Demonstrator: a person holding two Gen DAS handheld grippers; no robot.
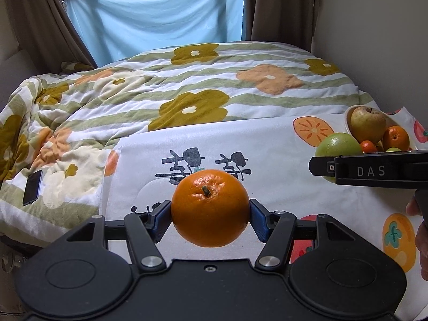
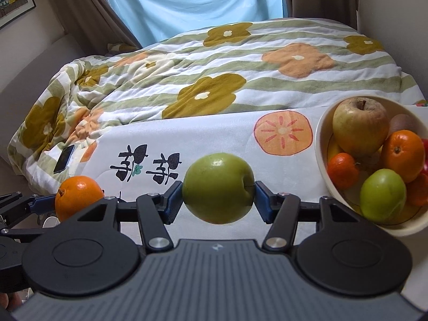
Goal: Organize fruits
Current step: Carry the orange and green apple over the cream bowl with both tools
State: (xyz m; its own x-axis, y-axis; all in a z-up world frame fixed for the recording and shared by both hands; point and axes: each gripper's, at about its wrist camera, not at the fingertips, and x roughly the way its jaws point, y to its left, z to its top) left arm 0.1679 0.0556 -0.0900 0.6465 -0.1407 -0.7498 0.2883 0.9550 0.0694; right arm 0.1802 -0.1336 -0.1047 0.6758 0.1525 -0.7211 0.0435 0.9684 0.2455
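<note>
Left tongs [image 1: 210, 211] are clamped on an orange [image 1: 210, 207], blue ribbed pads pressing both sides. It's round, glossy, finely pitted skin, with a little dark stem stub facing up, and it's held up off the white printed cloth [image 1: 267, 144].

Right tongs [image 2: 218, 196] have a green apple [image 2: 218, 188] squeezed between the same kind of blue pads. Smooth waxy skin, slightly lopsided, stem dimple turned toward the right pad. Also clear of the cloth.

The cloth is flat cotton-looking stuff with persimmon drawings and black brush characters. Behind it there's a bed with a puffy quilted blanket [image 2: 214, 80], green stripes and big mustard and peach flowers. A dark phone [image 2: 64, 158] lies on the blanket off to the left.

Cream bowl [image 2: 321, 144] sits at the right edge of the cloth, smooth rounded rim. Inside: a big yellowish russeted apple [image 2: 359, 125] on top, two oranges, a small mandarin [image 2: 343, 170], a small green fruit [image 2: 382, 194] and something red at the edge I can't make out.
</note>
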